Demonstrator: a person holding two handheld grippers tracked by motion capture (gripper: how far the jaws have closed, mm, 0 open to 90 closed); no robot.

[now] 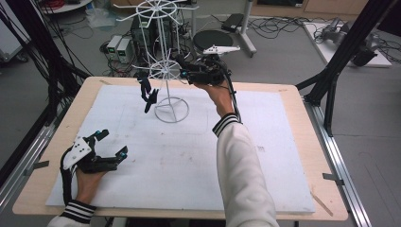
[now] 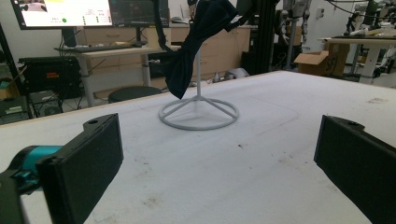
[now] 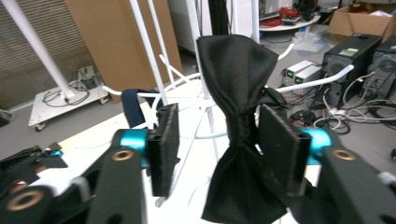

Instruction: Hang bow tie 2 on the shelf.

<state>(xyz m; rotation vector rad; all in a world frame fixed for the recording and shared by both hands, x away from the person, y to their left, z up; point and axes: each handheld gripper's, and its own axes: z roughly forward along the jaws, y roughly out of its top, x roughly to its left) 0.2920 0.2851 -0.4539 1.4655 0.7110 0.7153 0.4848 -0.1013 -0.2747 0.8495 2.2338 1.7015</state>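
High view: bare mat [image 1: 179, 165] between grippers.

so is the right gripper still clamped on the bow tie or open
Open. In the right gripper view the jaws of the right gripper stand apart; the bow tie hangs between them, a clear gap at the left pad.

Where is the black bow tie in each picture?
High view: the black bow tie hangs left of the white rack, upper middle.
Left gripper view: top centre, hanging by the rack's pole.
Right gripper view: centre, between the right gripper fingers.
Shared landmark: the white rack.
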